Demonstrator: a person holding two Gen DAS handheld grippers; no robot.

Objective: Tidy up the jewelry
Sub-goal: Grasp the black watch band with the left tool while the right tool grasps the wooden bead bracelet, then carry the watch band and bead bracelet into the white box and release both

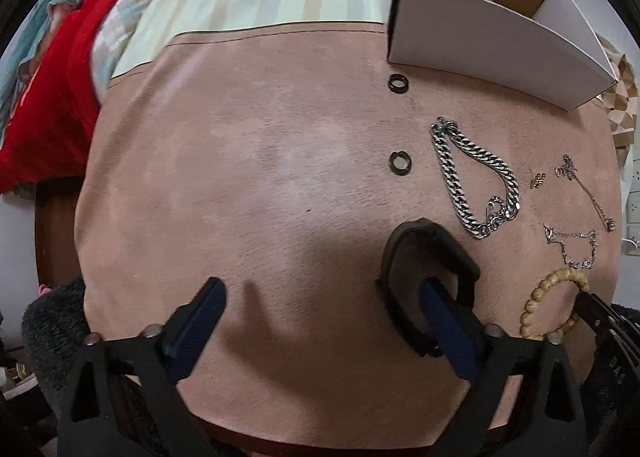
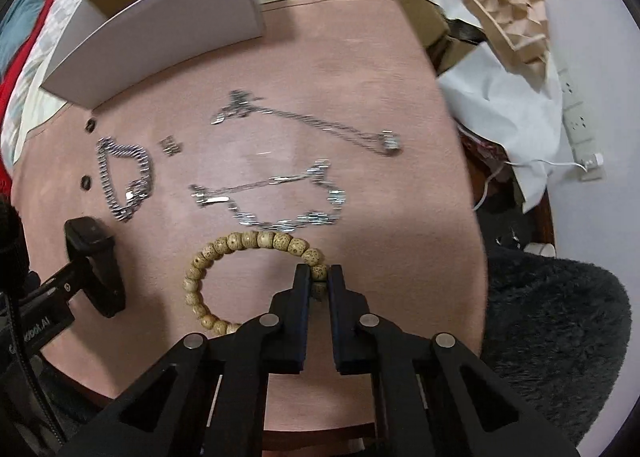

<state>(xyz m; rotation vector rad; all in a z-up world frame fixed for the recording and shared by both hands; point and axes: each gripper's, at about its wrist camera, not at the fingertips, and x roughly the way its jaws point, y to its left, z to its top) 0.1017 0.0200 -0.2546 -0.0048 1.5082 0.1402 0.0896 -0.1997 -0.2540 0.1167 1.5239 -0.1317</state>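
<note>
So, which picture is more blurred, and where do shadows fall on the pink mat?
Right wrist view: clearly blurrier, the thin silver chains smear, while the bead bracelet near the right gripper stays sharp. Left wrist view: crisp on the heavy curb chain; soft shadows on the pink mat around the left gripper. Both bend edges, fisheye.

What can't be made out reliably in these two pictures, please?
- Inside of the white box: both views, its own front wall hides the floor.
- Thin chains: right wrist view, motion-blurred; tiny in the left.
- Bead bracelet: right wrist view, near part hidden beneath the right tool.
</note>
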